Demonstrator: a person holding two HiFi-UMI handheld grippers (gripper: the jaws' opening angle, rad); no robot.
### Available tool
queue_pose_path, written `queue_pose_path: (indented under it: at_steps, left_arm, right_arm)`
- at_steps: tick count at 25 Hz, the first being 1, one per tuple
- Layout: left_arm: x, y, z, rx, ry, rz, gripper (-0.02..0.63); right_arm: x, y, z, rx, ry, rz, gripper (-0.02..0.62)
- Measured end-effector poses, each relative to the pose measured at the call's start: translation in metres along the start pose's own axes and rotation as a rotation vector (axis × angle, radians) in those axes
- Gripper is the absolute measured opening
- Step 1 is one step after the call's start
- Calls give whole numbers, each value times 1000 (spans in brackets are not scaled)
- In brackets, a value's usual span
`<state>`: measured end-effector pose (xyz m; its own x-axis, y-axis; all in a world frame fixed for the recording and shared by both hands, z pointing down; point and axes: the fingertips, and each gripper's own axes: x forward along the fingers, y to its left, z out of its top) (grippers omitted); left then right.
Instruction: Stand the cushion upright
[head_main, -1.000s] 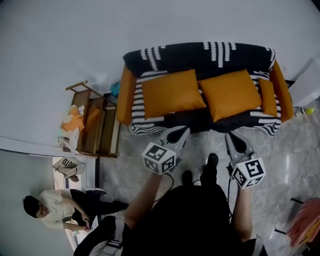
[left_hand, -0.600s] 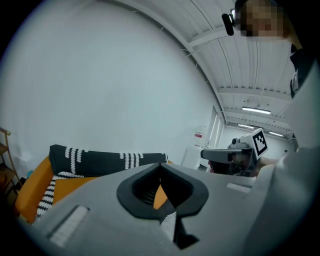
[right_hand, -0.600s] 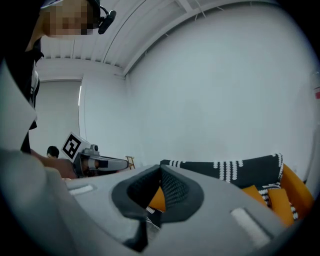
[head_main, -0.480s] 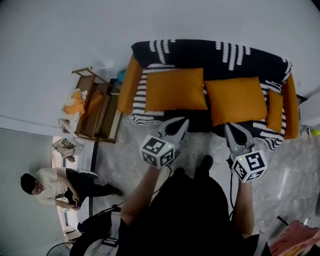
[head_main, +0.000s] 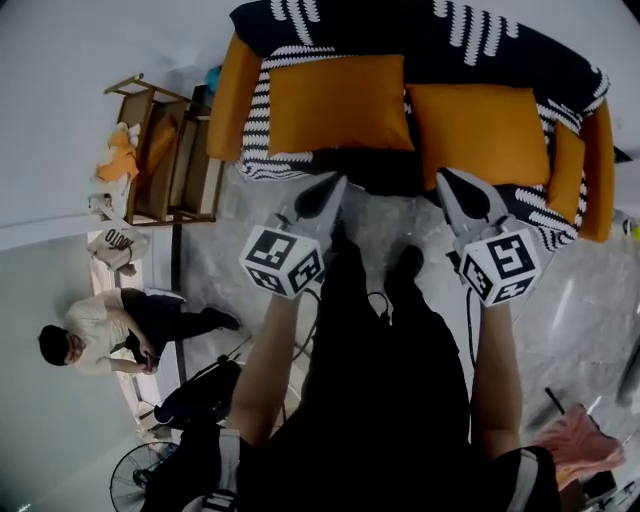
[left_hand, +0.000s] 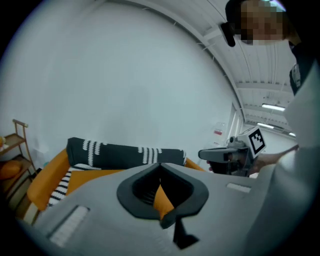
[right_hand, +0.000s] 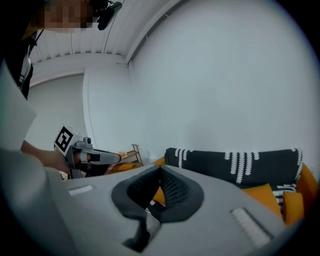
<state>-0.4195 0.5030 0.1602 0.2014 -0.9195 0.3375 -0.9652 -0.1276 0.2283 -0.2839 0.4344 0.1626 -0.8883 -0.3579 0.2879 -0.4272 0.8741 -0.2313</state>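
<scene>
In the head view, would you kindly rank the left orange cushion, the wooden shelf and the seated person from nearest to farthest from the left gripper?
From the left gripper:
1. left orange cushion, just ahead on the sofa.
2. wooden shelf, off to its left.
3. seated person, lower left, well beyond the shelf.

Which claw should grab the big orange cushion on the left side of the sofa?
Probably the left. The left gripper points at the left cushion and is near its front edge. The right gripper is aimed at the right cushion. Both are shut, so it must open first.
</scene>
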Motion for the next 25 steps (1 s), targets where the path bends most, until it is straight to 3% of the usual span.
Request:
queue_pose_path:
  at_steps: [4,7,25]
  left_arm:
    - [-4,59,-11,-22,12,77,11]
    - [-2,90,-17,-23,26,88,11]
    - [30,321,10,33,108,-6,12]
  right_arm:
    - [34,4,-11,-11,35,11,3]
    - [58,7,-10,-23,51,4,3]
    - [242,10,13,48,102,-173,3]
